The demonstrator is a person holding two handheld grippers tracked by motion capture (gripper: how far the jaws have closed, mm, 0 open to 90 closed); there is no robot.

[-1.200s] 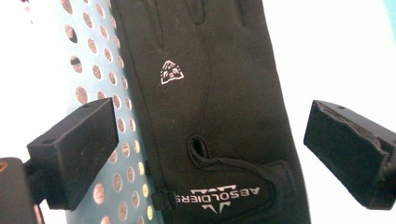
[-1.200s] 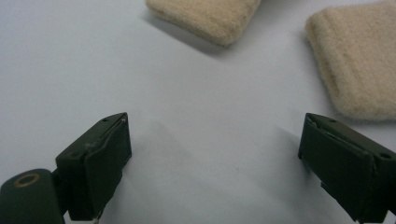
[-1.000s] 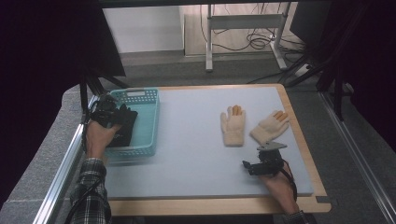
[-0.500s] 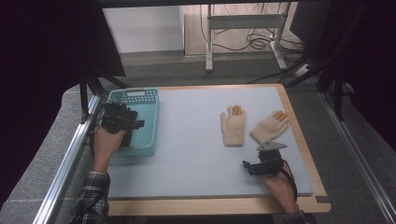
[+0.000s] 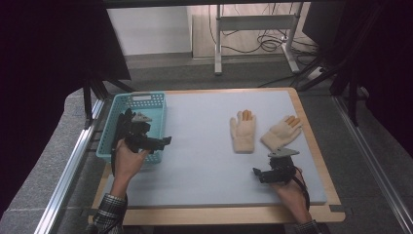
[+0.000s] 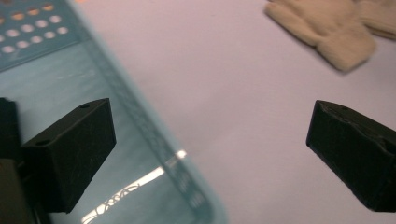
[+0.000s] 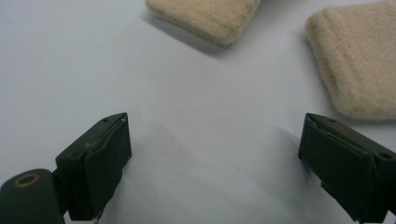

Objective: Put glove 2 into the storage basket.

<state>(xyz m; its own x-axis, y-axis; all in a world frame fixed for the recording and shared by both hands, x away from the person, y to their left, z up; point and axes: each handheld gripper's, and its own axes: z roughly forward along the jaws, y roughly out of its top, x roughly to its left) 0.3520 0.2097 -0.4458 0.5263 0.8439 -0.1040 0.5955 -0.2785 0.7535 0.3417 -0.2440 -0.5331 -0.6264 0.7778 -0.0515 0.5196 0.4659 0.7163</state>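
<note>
Two beige gloves with orange fingertips lie flat on the right half of the mat, the left glove (image 5: 242, 130) beside the right glove (image 5: 281, 132). A teal plastic basket (image 5: 142, 101) stands at the left edge. My left gripper (image 5: 164, 142) hangs open over the basket's right rim (image 6: 140, 121), one jaw above the inside and one above the mat; nothing is between the jaws. The left glove (image 6: 327, 28) lies far ahead of it. My right gripper (image 5: 258, 173) rests open and low on the mat, just short of the two glove cuffs (image 7: 210, 16) (image 7: 359, 65).
The pale blue mat (image 5: 199, 156) covers a wooden table with a bare wooden border (image 5: 219, 214). Metal rails run along both sides. A metal stand and cables sit on the floor beyond the table. Open mat lies between the basket and the gloves.
My left gripper has swung from inside the basket toward its right rim and now points right across the mat. The right gripper and both gloves have stayed put.
</note>
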